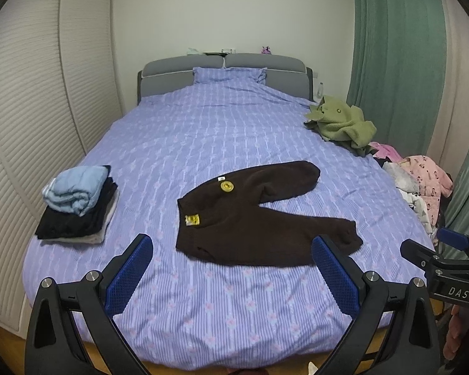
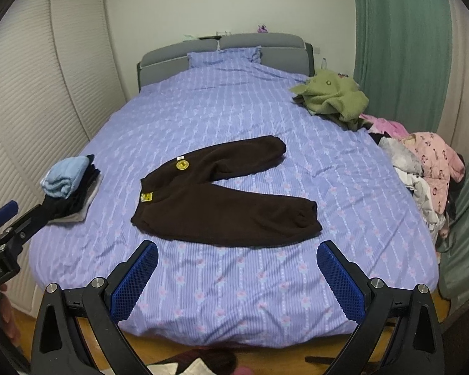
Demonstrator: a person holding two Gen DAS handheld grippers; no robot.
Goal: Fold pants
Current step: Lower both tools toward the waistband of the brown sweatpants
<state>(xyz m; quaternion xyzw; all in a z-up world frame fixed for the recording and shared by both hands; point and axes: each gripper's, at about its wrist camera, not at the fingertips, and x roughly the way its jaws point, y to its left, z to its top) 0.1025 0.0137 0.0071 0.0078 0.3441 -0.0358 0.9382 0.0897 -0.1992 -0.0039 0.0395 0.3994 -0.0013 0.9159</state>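
Dark brown pants (image 1: 253, 215) lie flat on the purple bed cover (image 1: 222, 131), waistband to the left, two legs spread apart to the right, with yellow patches near the waist. They also show in the right wrist view (image 2: 222, 197). My left gripper (image 1: 233, 250) is open and empty, held above the foot of the bed just short of the pants. My right gripper (image 2: 237, 256) is open and empty, also near the foot of the bed, short of the lower leg. The right gripper also shows at the edge of the left wrist view (image 1: 437, 250).
A stack of folded clothes (image 1: 78, 203) with a light blue piece on top sits at the bed's left edge. A green garment (image 1: 340, 122) and a pile of pink and white clothes (image 1: 419, 184) lie along the right edge. Pillow (image 1: 229, 75) and headboard at the far end.
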